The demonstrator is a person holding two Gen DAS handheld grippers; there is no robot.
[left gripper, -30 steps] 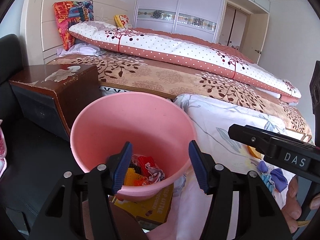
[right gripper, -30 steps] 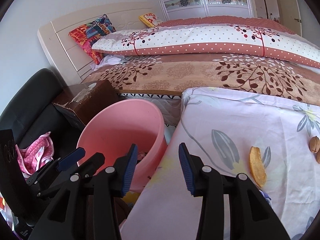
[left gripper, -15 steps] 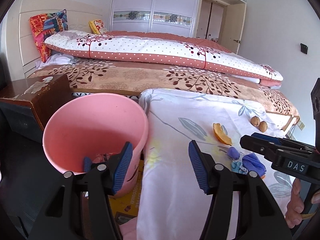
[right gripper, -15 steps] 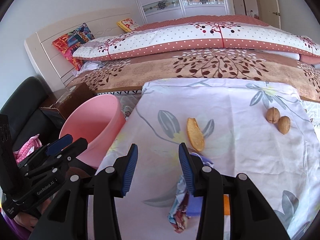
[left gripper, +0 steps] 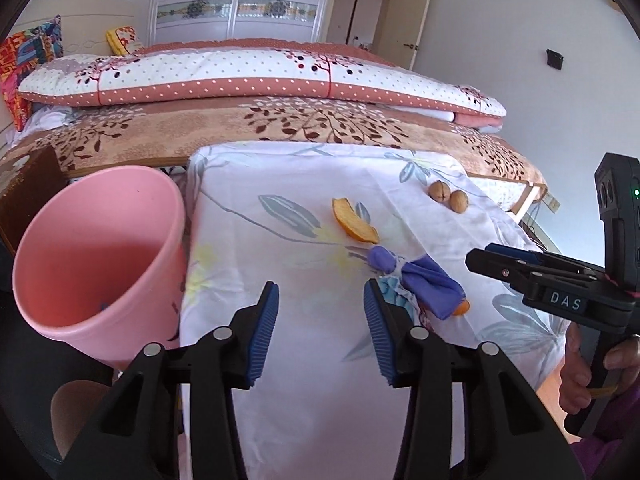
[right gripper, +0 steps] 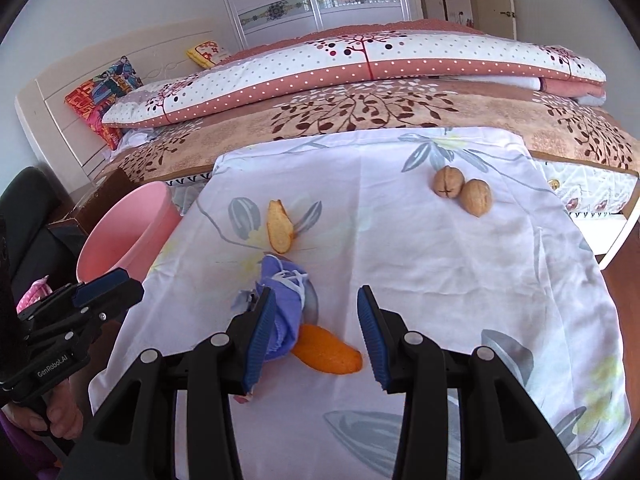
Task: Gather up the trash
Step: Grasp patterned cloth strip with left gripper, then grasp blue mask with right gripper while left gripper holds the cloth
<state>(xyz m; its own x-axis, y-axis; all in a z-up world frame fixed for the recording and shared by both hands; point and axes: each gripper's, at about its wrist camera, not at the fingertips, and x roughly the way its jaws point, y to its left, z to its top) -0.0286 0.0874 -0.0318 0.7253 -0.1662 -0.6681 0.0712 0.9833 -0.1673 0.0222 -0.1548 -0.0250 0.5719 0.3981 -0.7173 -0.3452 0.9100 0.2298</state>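
Right wrist view: right gripper (right gripper: 316, 326) wide open, empty, over orange peel (right gripper: 328, 350) & crumpled purple mask (right gripper: 286, 300); both light, soft; pinch mask's bunched middle. Left gripper (left gripper: 320, 330) open, empty

Bright, even daylight; soft faint shadows; sharp in the middle; strongly bent, black-vignetted at fisheye edges.
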